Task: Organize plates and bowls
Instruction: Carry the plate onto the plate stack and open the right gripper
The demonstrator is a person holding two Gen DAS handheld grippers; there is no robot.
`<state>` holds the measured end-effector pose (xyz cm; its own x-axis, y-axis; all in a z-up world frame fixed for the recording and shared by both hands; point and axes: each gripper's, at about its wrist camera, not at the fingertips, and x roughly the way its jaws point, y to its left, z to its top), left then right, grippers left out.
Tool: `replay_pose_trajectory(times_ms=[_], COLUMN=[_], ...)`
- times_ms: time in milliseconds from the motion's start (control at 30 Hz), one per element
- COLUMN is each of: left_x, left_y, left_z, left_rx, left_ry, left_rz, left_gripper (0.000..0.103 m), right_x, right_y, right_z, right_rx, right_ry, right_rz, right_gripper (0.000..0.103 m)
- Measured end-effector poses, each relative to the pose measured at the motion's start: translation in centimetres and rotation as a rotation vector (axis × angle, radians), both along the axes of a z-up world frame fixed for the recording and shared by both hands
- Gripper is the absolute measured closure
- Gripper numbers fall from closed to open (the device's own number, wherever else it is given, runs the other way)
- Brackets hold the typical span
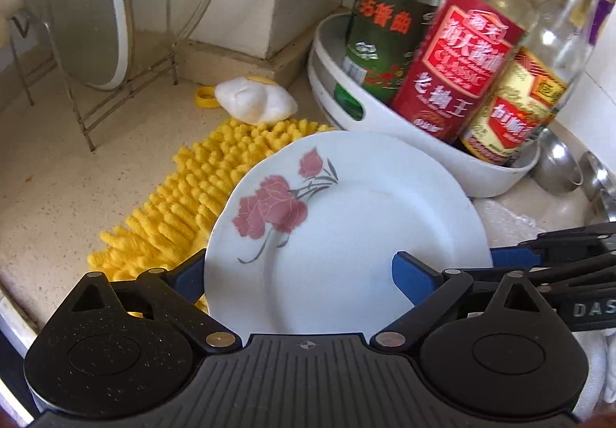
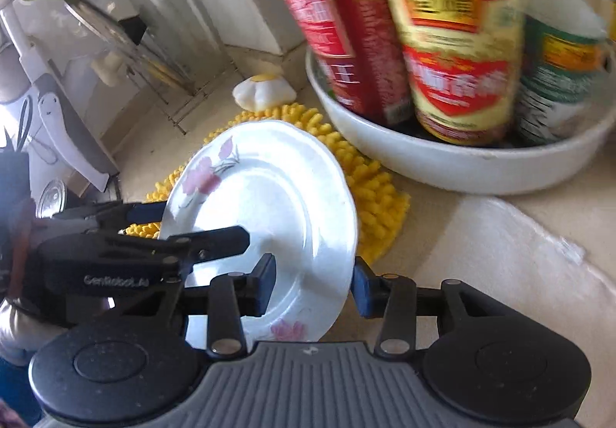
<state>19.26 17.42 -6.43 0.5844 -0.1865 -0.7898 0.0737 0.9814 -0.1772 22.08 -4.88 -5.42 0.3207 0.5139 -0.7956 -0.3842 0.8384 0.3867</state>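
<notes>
The ribbed grey housing and two round black pivot discs of each claw fill the bottom of both views and hide the near edge of the plate (image 2: 269, 197). One plate is seen: white, glossy, with a scalloped rim and pink flower prints, held tilted above a yellow shaggy mat (image 1: 184, 197) on the speckled desk (image 1: 50, 173).

The right claw (image 2: 313, 283) is clamped on the plate's rim, one pad on each face. The left claw (image 1: 298, 276) stands wide apart; in its own view one blue pad lies over the plate's face and the other is partly hidden behind the rim. Whether either pad touches cannot be told.

In the left wrist view three glass bottles (image 1: 454, 73) are counted, one green-labelled and two red-labelled, standing in a white oval tub (image 1: 423, 158); their tops are cut off by the frame. In the right wrist view the labels are blurred.

A white and yellow lump (image 1: 254, 100) and a yellow ring (image 1: 206, 96) lie beyond the mat. One round lid (image 1: 88, 4) stands in a thin wire rack (image 1: 115, 96). Shiny metal vessels (image 1: 558, 166) at the right edge are cut off, so their number is unclear.
</notes>
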Motion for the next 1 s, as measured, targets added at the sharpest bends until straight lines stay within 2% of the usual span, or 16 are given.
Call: replay_pose_trajectory(times_ms=[233, 467, 533, 667, 733, 767, 800, 867, 900, 933, 1000], left_x=[-2.0, -3.0, -2.8, -2.7, -2.2, -2.1, -2.1, -2.2, -2.5, -2.9, -3.0], left_y=[-4.3, -10.0, -10.6, -9.6, -9.1, -9.1, -9.3, -10.0, -10.4, -10.8, -11.2], left_z=[0.6, -1.1, -1.4, -1.0, -1.6, -1.7, -1.7, -1.8, -1.7, -1.5, -1.1], left_rx=[-0.020, 0.014, 0.037, 0.054, 0.065, 0.062, 0.067, 0.070, 0.068, 0.073, 0.097], left_ry=[0.004, 0.047, 0.047, 0.026, 0.045, 0.043, 0.038, 0.039, 0.036, 0.029, 0.034], left_rz=[-0.088, -0.239, -0.264, -0.257, -0.249, -0.251, -0.261, -0.283, -0.288, -0.293, -0.274], left_gripper=[0.005, 0.006, 0.007, 0.004, 0.004, 0.004, 0.003, 0.004, 0.004, 0.009, 0.009], right_x=[-3.5, -4.9, -5.5, -5.9, -6.1, -6.2, -6.3, -6.5, -6.5, -6.5, -6.8], right_y=[-5.5, -8.9, -9.4, -10.3, -10.3, -10.1, -9.9, -9.2, -9.2, -9.4, -9.8], right_z=[1.5, -0.8, -0.8, -0.9, -1.3, -1.3, -1.3, -1.2, -1.2, -1.1, -0.8], right_rx=[-0.016, -0.059, -0.060, -0.043, -0.032, -0.038, -0.044, -0.065, -0.061, -0.046, -0.022], right_ry=[-0.012, 0.060, 0.054, 0.047, 0.037, 0.029, 0.021, 0.004, 0.009, 0.016, 0.015], right_rz=[-0.105, -0.247, -0.244, -0.269, -0.272, -0.269, -0.259, -0.251, -0.259, -0.269, -0.281], right_gripper=[0.054, 0.053, 0.052, 0.052, 0.051, 0.051, 0.046, 0.047, 0.047, 0.047, 0.047])
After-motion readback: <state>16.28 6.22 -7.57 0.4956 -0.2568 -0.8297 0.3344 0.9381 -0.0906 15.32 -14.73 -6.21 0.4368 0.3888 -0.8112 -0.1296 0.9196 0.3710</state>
